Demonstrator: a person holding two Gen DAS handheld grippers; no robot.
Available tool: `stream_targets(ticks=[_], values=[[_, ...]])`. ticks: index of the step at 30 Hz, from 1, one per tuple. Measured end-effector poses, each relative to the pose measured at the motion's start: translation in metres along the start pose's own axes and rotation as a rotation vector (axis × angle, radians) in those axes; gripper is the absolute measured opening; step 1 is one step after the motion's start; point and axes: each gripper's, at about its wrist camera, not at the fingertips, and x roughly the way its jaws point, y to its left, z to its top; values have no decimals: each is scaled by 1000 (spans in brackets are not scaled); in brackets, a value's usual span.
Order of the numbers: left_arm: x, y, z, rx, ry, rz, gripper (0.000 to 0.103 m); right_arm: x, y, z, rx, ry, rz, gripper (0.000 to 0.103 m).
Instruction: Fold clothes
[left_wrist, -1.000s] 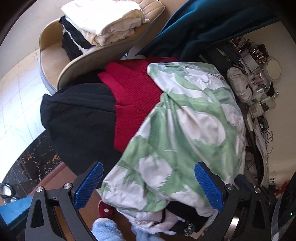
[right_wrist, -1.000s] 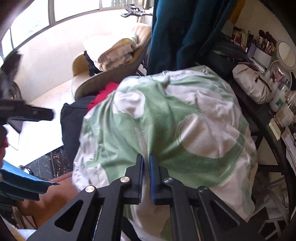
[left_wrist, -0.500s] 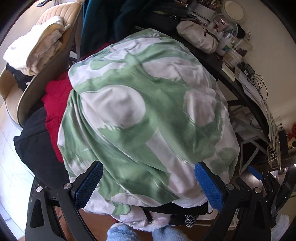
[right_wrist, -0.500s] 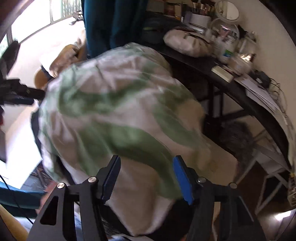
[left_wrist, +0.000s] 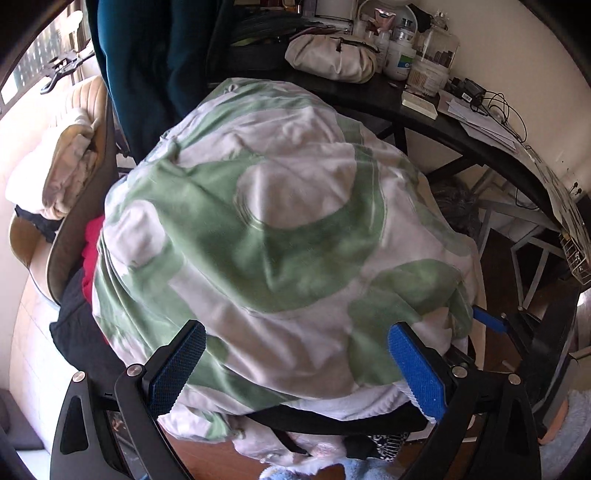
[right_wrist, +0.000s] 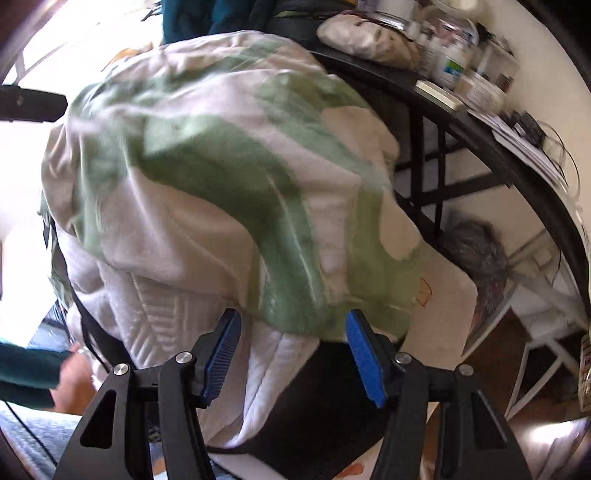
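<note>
The green-and-white patterned garment (left_wrist: 280, 236) lay spread unfolded over a heap of clothes filling the middle of both views, with a red knit (left_wrist: 90, 243) and a black garment (left_wrist: 79, 332) showing at its left edge. The left gripper (left_wrist: 295, 373) and the right gripper (right_wrist: 293, 354) both stood spread above its near edge, pinching nothing. A folded stack (left_wrist: 59, 177) on the chair at left suggested some folding was done; this piece seemed barely started.

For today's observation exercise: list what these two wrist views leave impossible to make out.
- Clothes pile, both views: the green-and-white garment covers it; only red and black edges show.
- Garment's type: bunched, motion-blurred in right view.
- Desk bottles: labels too small.
- Chair: stack cut by left edge.
</note>
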Motion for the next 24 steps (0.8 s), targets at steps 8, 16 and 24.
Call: stream_targets(ticks=[8,16,24], values=[[-8,4,-6,-89,-13,22,100,-27,-33,36,162,-133,240,7],[-15,-1,-28,-35,-38,-16,100,-70,-48,93,197,-260,335,5],[6,10,-34,-50,-111,116,100,-109,-35,129,150,-319,323,4]])
